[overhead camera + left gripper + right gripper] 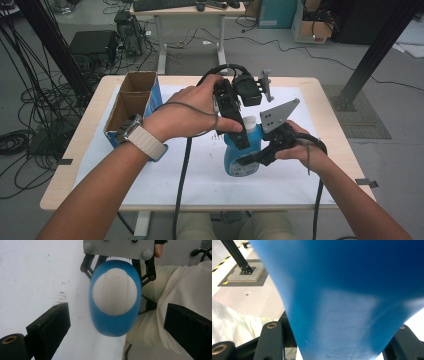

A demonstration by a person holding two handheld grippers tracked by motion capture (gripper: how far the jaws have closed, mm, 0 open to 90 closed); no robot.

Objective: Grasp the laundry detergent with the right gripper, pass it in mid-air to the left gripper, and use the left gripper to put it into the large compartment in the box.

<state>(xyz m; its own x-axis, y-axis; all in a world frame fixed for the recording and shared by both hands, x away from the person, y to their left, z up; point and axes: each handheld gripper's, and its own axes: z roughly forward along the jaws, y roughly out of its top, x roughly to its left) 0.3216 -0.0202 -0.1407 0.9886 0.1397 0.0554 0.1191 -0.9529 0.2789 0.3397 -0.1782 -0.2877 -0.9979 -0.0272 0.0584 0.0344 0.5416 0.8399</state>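
On the left of the table [75, 150] stands an open cardboard box [131, 102]. The left hand-held gripper [239, 132] hovers over the blue bottle [242, 155] with jaws spread wide, pads clear of the white cap [115, 291]. The right hand-held gripper [250, 160] is clamped on the bottle's body at mid-table. Current step: bracing the bottle. Next, probably: close the left jaws on the cap.

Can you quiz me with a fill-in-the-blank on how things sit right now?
1. The right gripper is shut on the ____ bottle.
2. The left gripper hangs over the bottle's white cap with its jaws ____.
3. The cardboard box stands at the table's ____ side in the high view.

Missing words: blue; open; left
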